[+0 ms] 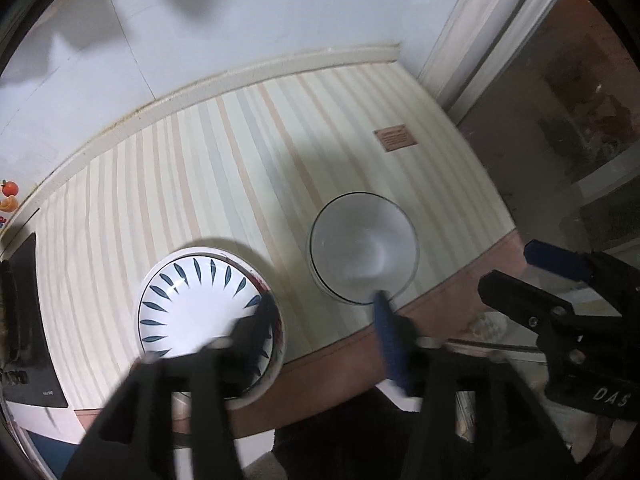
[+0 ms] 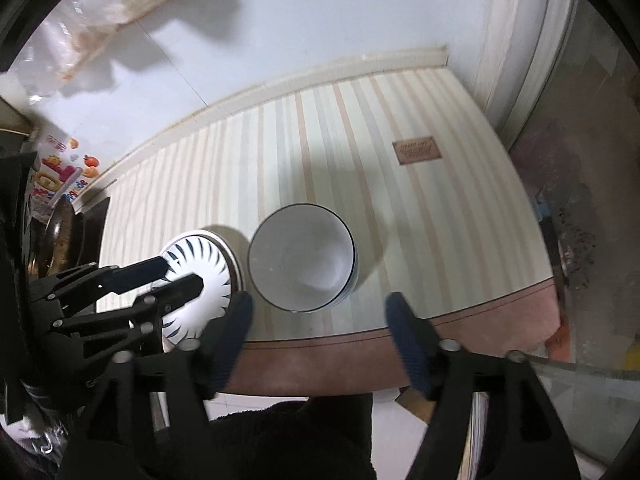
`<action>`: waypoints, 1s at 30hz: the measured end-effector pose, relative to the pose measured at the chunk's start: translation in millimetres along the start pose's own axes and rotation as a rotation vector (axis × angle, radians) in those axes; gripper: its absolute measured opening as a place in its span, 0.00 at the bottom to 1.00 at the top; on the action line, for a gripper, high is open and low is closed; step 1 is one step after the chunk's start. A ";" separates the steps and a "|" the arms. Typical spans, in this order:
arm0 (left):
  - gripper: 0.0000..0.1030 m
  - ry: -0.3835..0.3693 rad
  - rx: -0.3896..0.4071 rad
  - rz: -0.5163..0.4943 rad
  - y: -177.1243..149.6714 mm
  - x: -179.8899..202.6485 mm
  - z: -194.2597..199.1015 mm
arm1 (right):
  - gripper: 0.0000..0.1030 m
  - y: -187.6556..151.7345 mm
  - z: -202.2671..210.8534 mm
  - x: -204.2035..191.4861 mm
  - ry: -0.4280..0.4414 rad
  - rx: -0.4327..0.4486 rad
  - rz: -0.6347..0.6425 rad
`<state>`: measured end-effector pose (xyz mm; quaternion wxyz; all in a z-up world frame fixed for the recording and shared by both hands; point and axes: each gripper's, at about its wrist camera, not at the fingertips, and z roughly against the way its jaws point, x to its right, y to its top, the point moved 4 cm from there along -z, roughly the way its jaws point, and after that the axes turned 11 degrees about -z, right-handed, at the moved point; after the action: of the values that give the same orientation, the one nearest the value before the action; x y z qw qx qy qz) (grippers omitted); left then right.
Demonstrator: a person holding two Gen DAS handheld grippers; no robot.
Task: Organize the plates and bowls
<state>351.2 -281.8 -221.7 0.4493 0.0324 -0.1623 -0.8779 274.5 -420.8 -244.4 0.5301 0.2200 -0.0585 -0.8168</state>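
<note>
A white plate with blue leaf marks lies near the front edge of the striped table, on top of another plate whose rim shows under it. A plain white bowl with a dark rim stands to its right. My left gripper is open, one finger over the plate's right edge, the other at the bowl's near rim. My right gripper is open and empty, just in front of the bowl. The plate and the left gripper show at left in the right wrist view.
The striped mat covers the table up to a white wall. A small brown label lies at the back right. A dark appliance stands at the left. The right gripper hangs beyond the table's front right edge.
</note>
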 end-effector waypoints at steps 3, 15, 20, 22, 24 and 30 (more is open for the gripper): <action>0.76 -0.006 0.040 0.002 -5.3 1.4 20.1 | 0.82 -7.5 24.6 -0.5 -0.022 0.044 0.002; 0.96 -0.013 0.182 -0.009 -8.3 3.3 71.4 | 0.91 -29.1 85.4 -9.7 -0.036 0.160 0.017; 0.98 -0.023 0.193 -0.005 -2.8 0.2 66.8 | 0.94 -24.8 85.6 -6.1 -0.020 0.184 0.001; 0.98 -0.021 0.177 -0.005 -0.3 -1.4 60.2 | 0.95 -21.6 81.0 -4.0 -0.023 0.176 -0.005; 0.98 -0.017 0.170 -0.005 2.8 -2.3 53.7 | 0.95 -17.8 73.0 -1.9 -0.023 0.164 -0.010; 0.98 -0.043 0.124 0.040 18.9 -21.0 14.2 | 0.95 -4.7 27.3 6.9 0.015 0.100 -0.030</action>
<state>375.5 -271.7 -204.2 0.4604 0.0382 -0.2266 -0.8575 256.7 -428.8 -223.5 0.5066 0.2531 -0.0920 -0.8190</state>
